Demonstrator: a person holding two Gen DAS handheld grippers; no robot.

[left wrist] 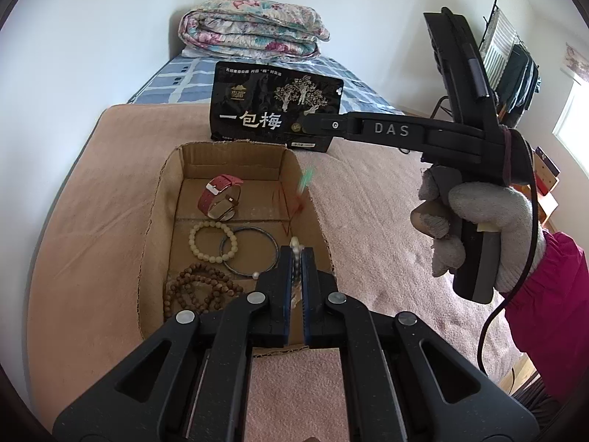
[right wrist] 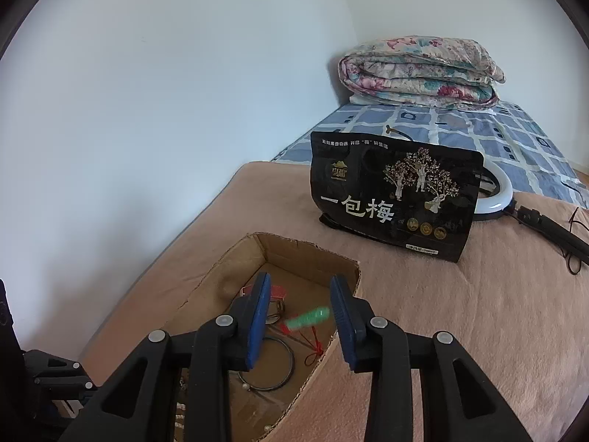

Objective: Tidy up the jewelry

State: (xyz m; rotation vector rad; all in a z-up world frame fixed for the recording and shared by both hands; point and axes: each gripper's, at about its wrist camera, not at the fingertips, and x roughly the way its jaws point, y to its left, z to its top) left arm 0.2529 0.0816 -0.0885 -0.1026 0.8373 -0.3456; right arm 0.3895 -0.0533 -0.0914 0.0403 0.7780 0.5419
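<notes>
Pink blanket (left wrist: 368, 199) covers the bed that serves as my work surface, with a black snack pouch (left wrist: 276, 110) standing behind an open cardboard box (left wrist: 162, 199).

Status of contents: the box already holds a red-strapped watch (left wrist: 221, 199), a pale bead bracelet (left wrist: 212, 241), a dark bangle (left wrist: 249, 256) and a brown bead strand (left wrist: 200, 291). I judge the sorting well advanced.

Left claw (left wrist: 297, 258): jaws narrow, pinched on a pearl strand (left wrist: 295, 246) just above the box's right side. This item is not yet set down.

Right claw (right wrist: 299, 316): jaws wide, holding nothing, positioned over the box. Between its pads, a green bead pendant on red cord (right wrist: 307, 319) appears motion-blurred above the box floor; I take it to be dropping in.

Remaining, as I judge it: lower and release the pearl strand. No other loose jewelry is visible on the blanket.
</notes>
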